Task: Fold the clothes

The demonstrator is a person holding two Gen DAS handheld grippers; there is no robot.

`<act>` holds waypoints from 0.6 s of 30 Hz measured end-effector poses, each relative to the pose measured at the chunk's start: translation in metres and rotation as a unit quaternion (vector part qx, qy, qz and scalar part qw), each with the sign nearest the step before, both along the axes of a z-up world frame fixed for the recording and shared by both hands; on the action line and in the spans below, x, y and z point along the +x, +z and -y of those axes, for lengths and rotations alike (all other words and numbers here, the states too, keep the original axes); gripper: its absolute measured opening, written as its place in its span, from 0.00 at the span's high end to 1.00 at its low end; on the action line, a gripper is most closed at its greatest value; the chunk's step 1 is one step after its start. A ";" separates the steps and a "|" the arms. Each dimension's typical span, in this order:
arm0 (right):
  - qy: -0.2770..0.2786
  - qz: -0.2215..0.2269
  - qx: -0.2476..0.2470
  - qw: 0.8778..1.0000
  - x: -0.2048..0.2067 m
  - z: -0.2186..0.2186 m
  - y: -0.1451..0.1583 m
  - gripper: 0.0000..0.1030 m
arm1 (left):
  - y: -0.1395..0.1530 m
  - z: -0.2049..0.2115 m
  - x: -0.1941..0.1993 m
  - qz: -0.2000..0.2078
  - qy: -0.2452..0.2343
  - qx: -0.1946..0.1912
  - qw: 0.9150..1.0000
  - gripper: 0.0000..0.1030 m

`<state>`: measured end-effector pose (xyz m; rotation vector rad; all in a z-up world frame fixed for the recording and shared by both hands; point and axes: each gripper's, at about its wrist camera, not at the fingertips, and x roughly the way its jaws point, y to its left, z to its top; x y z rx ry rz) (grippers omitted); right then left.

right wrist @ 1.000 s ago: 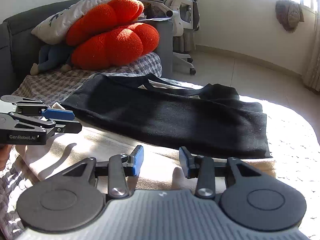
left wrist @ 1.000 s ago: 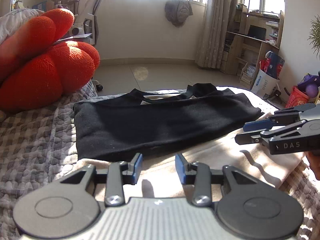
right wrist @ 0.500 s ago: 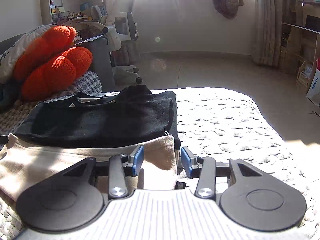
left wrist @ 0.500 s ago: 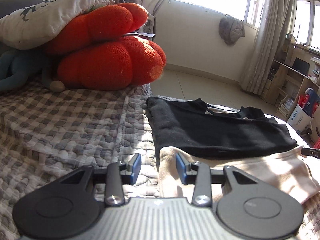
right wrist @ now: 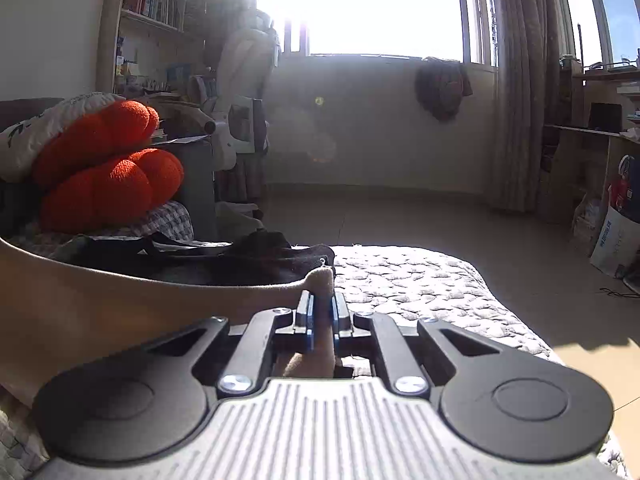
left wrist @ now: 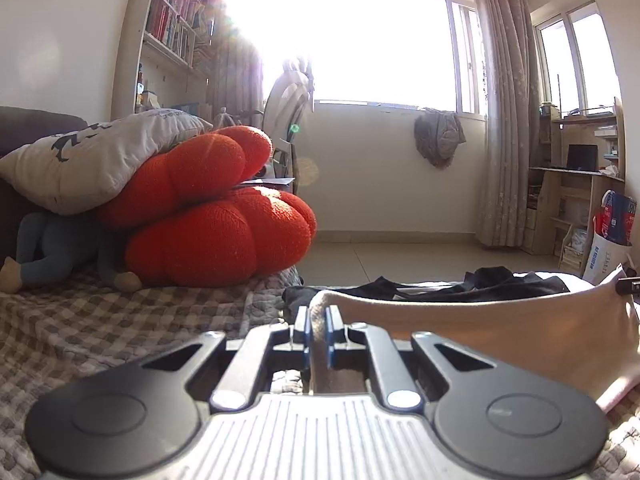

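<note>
The left tongs (left wrist: 318, 330) and right tongs (right wrist: 322, 312) just closed, each pinching 1 corner of the soft beige cloth (left wrist: 480, 332). Both corners are off the bed now, so it looks ready to fold over.

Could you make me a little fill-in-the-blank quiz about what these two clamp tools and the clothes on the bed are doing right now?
1. Both the left gripper and right gripper are clamped on the ____ garment.
2. Beyond it lies a ____ garment.
3. The white pillow rests on the ____ cushion.

Missing words: beige; black; orange

Two hand-held grippers (left wrist: 319, 334) (right wrist: 322, 320), one beige garment (left wrist: 480, 332), one black garment (left wrist: 500, 282), two orange cushions (left wrist: 216, 236).
</note>
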<state>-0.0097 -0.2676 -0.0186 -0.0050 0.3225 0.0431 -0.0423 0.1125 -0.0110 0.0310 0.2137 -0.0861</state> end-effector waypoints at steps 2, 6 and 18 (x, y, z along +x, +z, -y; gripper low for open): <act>-0.002 -0.007 -0.003 1.000 0.007 -0.001 -0.001 0.91 | -0.001 0.002 0.004 -0.003 0.015 0.013 1.000 0.98; 0.000 -0.041 -0.005 0.999 0.025 -0.004 -0.007 0.91 | -0.006 0.000 0.024 -0.054 0.033 0.011 0.998 0.96; 0.002 -0.116 0.066 0.991 0.042 0.006 -0.015 0.79 | -0.012 -0.005 0.048 -0.138 -0.016 -0.055 0.989 0.59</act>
